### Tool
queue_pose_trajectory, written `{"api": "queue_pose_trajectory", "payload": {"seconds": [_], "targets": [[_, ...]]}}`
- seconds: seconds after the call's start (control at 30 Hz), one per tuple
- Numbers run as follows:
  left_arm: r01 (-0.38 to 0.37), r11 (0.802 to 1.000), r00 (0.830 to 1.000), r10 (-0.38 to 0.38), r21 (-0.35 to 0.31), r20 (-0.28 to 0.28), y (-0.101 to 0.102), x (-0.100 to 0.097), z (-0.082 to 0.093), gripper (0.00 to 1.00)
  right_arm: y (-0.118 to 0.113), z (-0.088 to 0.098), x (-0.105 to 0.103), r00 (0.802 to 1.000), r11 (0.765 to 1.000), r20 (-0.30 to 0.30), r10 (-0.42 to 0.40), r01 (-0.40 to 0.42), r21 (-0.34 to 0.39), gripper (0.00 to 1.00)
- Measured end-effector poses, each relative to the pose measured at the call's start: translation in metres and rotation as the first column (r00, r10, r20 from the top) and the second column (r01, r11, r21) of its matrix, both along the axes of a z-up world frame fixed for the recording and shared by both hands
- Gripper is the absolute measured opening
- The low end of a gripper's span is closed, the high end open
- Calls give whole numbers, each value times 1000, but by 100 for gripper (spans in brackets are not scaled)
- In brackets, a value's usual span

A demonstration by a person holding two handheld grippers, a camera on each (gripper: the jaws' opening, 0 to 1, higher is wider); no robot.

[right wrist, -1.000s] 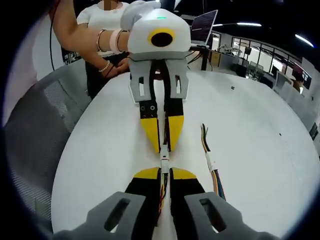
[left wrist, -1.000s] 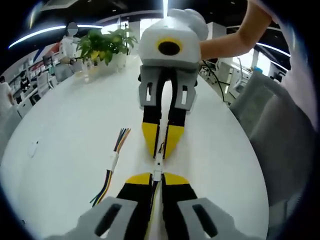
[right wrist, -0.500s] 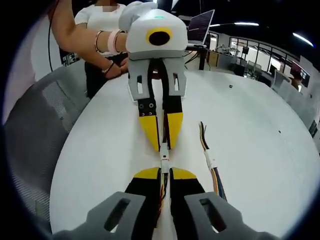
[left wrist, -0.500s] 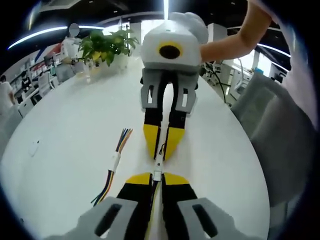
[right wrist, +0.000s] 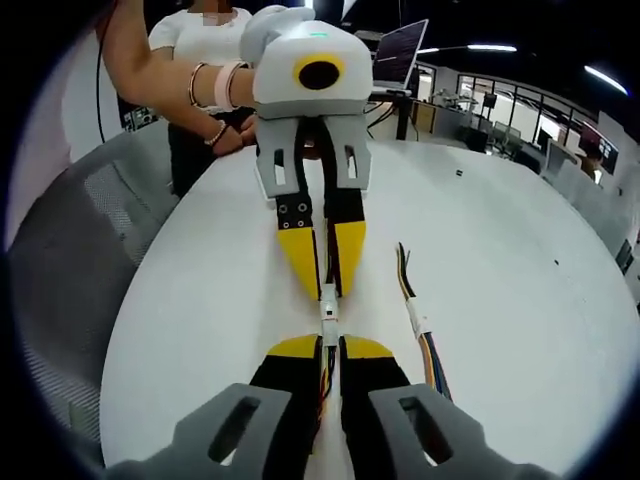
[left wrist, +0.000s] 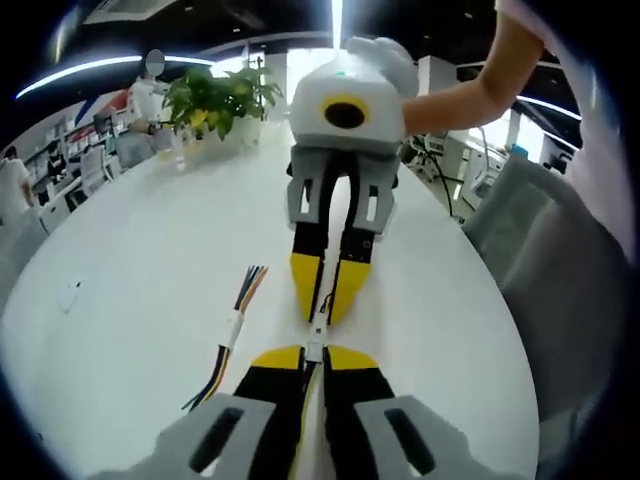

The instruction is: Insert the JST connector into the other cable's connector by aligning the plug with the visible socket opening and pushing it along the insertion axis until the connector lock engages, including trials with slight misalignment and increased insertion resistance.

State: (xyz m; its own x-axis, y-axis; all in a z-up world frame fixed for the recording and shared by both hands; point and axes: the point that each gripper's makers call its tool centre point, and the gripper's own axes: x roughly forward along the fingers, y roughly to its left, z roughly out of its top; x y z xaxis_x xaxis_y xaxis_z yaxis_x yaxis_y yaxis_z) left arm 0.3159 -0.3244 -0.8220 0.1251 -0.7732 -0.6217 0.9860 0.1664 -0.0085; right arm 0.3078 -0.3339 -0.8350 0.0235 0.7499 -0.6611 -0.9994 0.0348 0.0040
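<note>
- I'm pinching the plug [left wrist: 314,350] in the left gripper [left wrist: 314,358] and the socket [right wrist: 329,318] in the right gripper [right wrist: 330,346], tip to tip.
- Beside the socket, a spare cable [right wrist: 418,330] is lying.
- I'm probably mid-insertion; pushing straight, no twisting.

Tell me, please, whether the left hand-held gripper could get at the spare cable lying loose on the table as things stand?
Probably not yet: the left hand-held gripper is shut on the JST connector, facing the right hand-held gripper. The spare cable lies unobstructed on the table beside it.
</note>
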Motion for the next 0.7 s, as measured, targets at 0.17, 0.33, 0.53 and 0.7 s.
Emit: {"api": "queue_pose_trajectory", "payload": {"seconds": [0.17,0.33,0.53,0.7], "targets": [[-3,1000,1000,3,-6,1,1,1,1,1,1,2,1,1000,1000,10,-7,7,7,3],[-9,1000,1000,9,-1,-6,1,0,1,1,2,1,1,1000,1000,17,-6,6,-6,3],[-15,1000,1000,15,0,-13,2,0,0,1,3,0,1,1000,1000,24,-4,4,-30,3],[-8,1000,1000,8,-5,-9,1,0,1,1,2,0,0,999,999,34,3,-2,-41,2]]}}
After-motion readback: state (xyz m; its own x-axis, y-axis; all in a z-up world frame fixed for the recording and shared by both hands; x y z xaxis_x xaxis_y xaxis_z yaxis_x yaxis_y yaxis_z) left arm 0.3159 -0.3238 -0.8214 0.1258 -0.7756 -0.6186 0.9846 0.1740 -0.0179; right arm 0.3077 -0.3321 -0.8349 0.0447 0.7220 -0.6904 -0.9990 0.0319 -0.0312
